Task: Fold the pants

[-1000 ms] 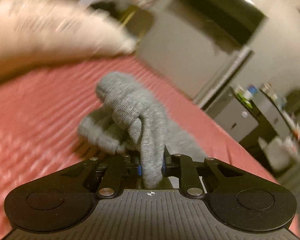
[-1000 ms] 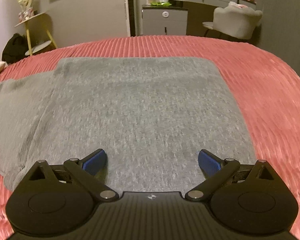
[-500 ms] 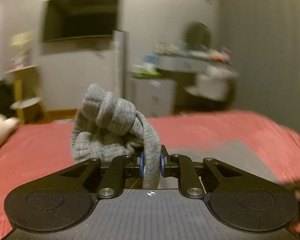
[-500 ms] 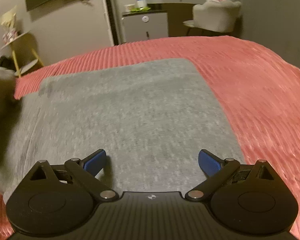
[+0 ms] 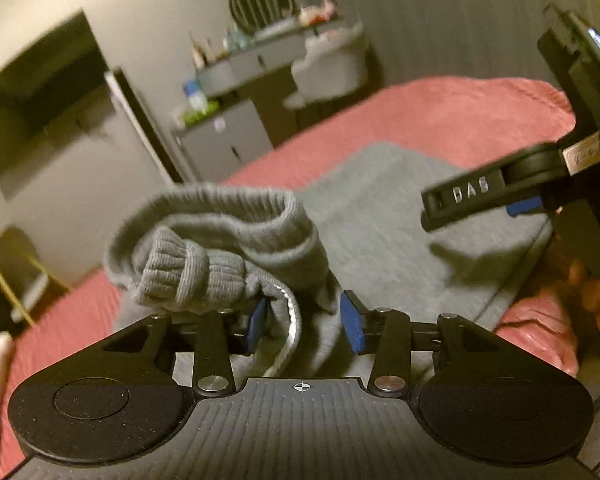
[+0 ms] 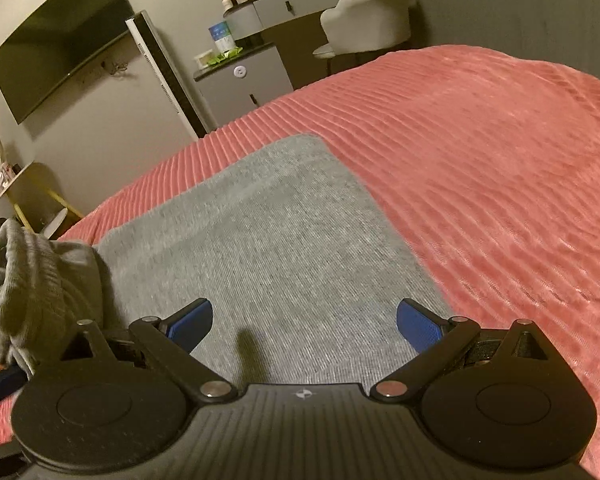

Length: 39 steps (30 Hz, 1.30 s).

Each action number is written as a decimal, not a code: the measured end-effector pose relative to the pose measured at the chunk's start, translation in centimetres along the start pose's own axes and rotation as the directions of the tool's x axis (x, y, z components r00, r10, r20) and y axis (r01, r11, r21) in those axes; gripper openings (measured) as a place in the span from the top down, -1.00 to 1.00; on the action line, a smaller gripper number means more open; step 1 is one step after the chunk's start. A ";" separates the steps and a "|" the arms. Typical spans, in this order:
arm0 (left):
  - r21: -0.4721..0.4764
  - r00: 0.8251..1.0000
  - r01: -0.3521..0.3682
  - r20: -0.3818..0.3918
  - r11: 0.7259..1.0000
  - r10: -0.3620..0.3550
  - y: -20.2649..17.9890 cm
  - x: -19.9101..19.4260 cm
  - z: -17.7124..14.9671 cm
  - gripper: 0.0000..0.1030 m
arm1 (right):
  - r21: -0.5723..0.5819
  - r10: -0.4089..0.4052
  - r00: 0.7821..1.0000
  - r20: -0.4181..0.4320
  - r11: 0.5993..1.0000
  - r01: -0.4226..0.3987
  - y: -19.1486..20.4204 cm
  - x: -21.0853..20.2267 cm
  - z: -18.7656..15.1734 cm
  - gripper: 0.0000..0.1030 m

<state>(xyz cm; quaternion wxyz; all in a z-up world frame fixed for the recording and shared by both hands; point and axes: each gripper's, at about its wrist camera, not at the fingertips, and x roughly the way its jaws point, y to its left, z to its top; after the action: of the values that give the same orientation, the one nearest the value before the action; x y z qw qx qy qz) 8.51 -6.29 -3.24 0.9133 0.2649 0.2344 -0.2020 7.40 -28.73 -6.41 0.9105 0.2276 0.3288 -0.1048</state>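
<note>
Grey knit pants (image 6: 268, 248) lie flat on the red ribbed bedspread (image 6: 480, 160). Their leg ends with ribbed cuffs (image 5: 196, 272) are bunched in front of my left gripper (image 5: 304, 324), folded over onto the flat part (image 5: 384, 216). The left jaws stand open, with loose cloth and a pale seam between the blue pads (image 5: 350, 326). My right gripper (image 6: 304, 320) is open and empty, low over the flat pants. It also shows in the left wrist view (image 5: 500, 196) at the right. The bunched cuffs show at the left in the right wrist view (image 6: 28, 288).
Beyond the bed's far edge stand a grey cabinet (image 6: 244, 80), a dresser with bottles (image 6: 300, 4) and a pale chair (image 6: 372, 12). A dark TV (image 6: 60, 36) hangs on the wall. A yellow-legged side table (image 6: 32, 192) is at the left.
My left gripper swung over with the pant legs, brought them down onto the flat part, and its jaws opened. My right gripper stayed open and shifted slightly over the pants.
</note>
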 end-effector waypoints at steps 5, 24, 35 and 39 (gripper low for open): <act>0.108 0.998 0.015 0.054 0.994 -0.021 -1.0 0.0 0.7 -0.06 | 0.016 0.055 0.998 0.012 0.998 -0.056 0.0 -0.5 -0.1 -0.92; -0.375 0.980 -0.193 -0.034 0.907 0.195 7.3 -5.5 -5.2 -0.85 | 0.254 0.398 0.915 -0.063 0.893 -0.371 -0.9 0.6 -0.3 -0.92; -0.682 0.990 -0.134 -0.131 0.719 0.060 11.6 -4.4 -10.3 -0.85 | 0.317 0.428 0.896 -0.120 0.872 -0.374 3.7 3.6 -0.6 -0.79; -0.718 0.989 -0.111 -0.145 0.687 0.008 11.7 -3.6 -11.3 -0.85 | 0.379 0.429 0.897 -0.108 0.852 -0.362 3.4 4.1 -1.3 -0.15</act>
<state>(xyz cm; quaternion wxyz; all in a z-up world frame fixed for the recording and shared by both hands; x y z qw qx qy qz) 7.75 10.24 -5.20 0.9322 -0.0967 0.3456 -0.0458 10.95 -25.29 -8.78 0.8220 0.4575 0.3353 0.0508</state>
